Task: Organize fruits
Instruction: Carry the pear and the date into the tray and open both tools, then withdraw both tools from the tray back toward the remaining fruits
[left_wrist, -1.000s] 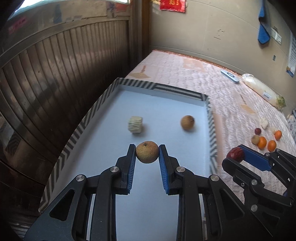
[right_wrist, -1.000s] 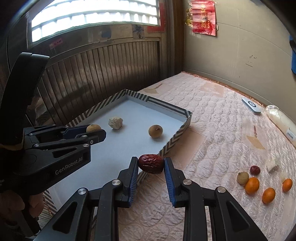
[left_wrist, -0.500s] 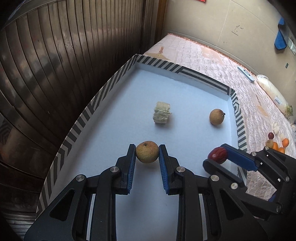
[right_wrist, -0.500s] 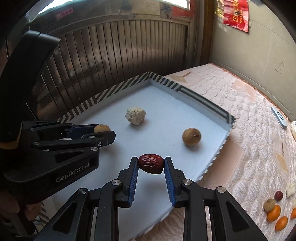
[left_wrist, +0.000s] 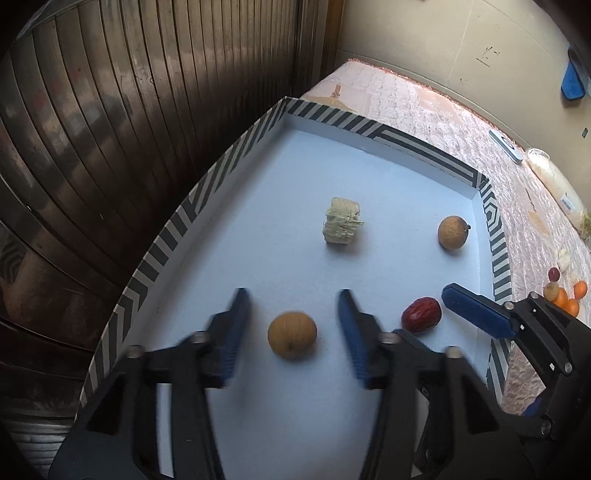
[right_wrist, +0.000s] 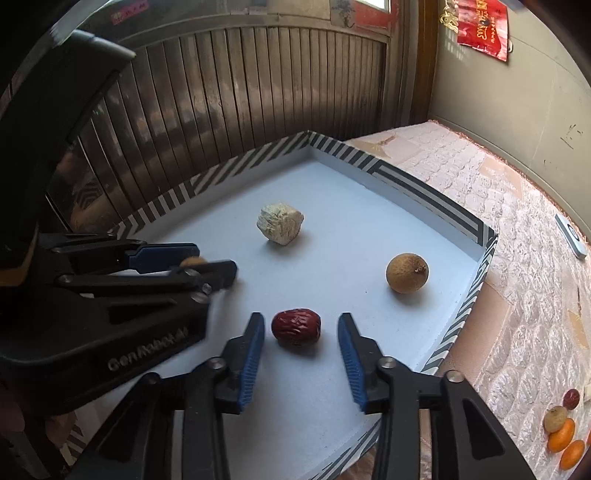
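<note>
We see a shallow tray (left_wrist: 221, 177) with a striped rim sitting on a quilted mattress (right_wrist: 517, 236); its left side runs close along a dark slatted wall (left_wrist: 129, 110), while its right rim borders open bedding. The pale blue floor of the tray is mostly bare; a pale chunk (left_wrist: 341, 226) sits near the middle and a brown round fruit (left_wrist: 452, 232) lies close to the right rim (just short of the far right corner).

Our left claw (left_wrist: 291, 325) is opening, its blue pads spread clear of a tan round fruit (left_wrist: 292, 334) that lies on the tray floor between them, touching neither; the pads are blurred. Our right claw (right_wrist: 301, 347) is opening too; the red date (right_wrist: 296, 327) lies on the floor between its pads, apart from both, not far from the near right rim.

Out on the mattress, well apart from the tray, a small cluster of oranges (right_wrist: 561, 437) and other fruit waits.
</note>
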